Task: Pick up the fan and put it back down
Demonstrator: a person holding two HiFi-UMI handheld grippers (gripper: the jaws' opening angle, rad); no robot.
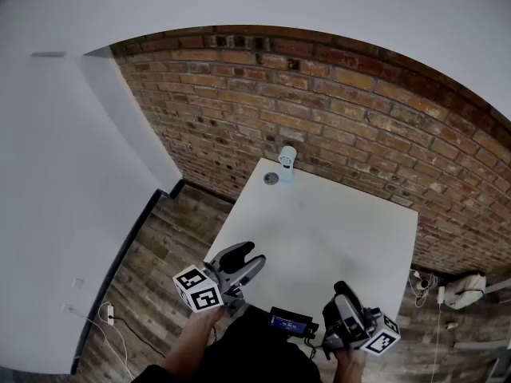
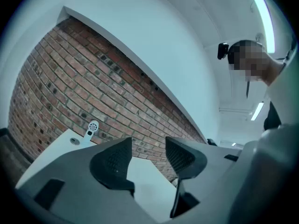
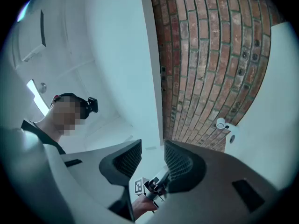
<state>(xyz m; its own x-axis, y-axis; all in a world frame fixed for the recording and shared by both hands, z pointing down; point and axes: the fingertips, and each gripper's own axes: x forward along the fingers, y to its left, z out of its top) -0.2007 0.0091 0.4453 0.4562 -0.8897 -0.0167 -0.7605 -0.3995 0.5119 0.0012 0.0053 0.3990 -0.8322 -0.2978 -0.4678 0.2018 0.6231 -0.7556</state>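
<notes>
A small white fan (image 1: 287, 159) stands upright at the far edge of the white table (image 1: 343, 238), close to the brick wall. It also shows far off in the left gripper view as the fan (image 2: 93, 126) and in the right gripper view as the fan (image 3: 221, 123). My left gripper (image 1: 251, 255) hovers over the table's near left corner, far from the fan. Its jaws (image 2: 148, 146) stand apart with nothing between them. My right gripper (image 1: 343, 292) is held at the near right edge, tilted upward, open (image 3: 153, 148) and empty.
A round grey disc (image 1: 271, 179) lies on the table beside the fan. A black device (image 1: 289, 323) sits at the table's near edge between my hands. The brick wall (image 1: 359, 126) runs behind the table. Cables and a white object (image 1: 463, 290) lie on the wooden floor at right.
</notes>
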